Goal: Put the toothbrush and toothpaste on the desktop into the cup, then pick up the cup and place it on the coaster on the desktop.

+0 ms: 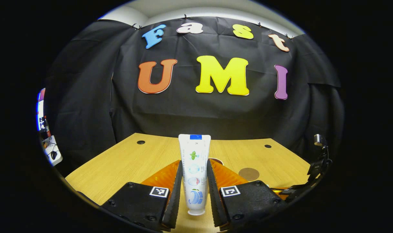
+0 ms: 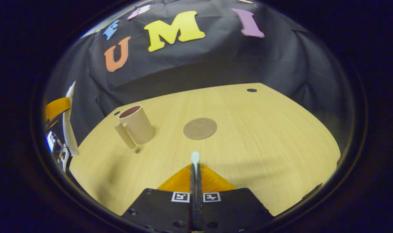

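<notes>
My left gripper [image 1: 194, 163] is shut on a white toothpaste tube [image 1: 195, 147], which stands upright between its fingers, cap end down, above the wooden desktop [image 1: 118, 161]. My right gripper [image 2: 195, 165] is shut on a toothbrush; its white end [image 2: 195, 157] sticks out past the fingertips and the remainder is hidden. A beige cup [image 2: 136, 125] with a handle stands upright at the left of the right gripper view, apart from both grippers. Right of it lies the round brown coaster [image 2: 200, 128], also seen as the coaster [image 1: 248, 174]. A bit of the cup's rim [image 1: 216, 159] peeks out behind one finger.
The desktop [image 2: 264, 136] has small dark holes near its back corners [image 2: 251, 90]. At the left edge of the right gripper view, the left gripper [image 2: 57, 108] holds the white tube [image 2: 68, 126]. The right gripper's body [image 1: 317, 168] shows at the left gripper view's right edge.
</notes>
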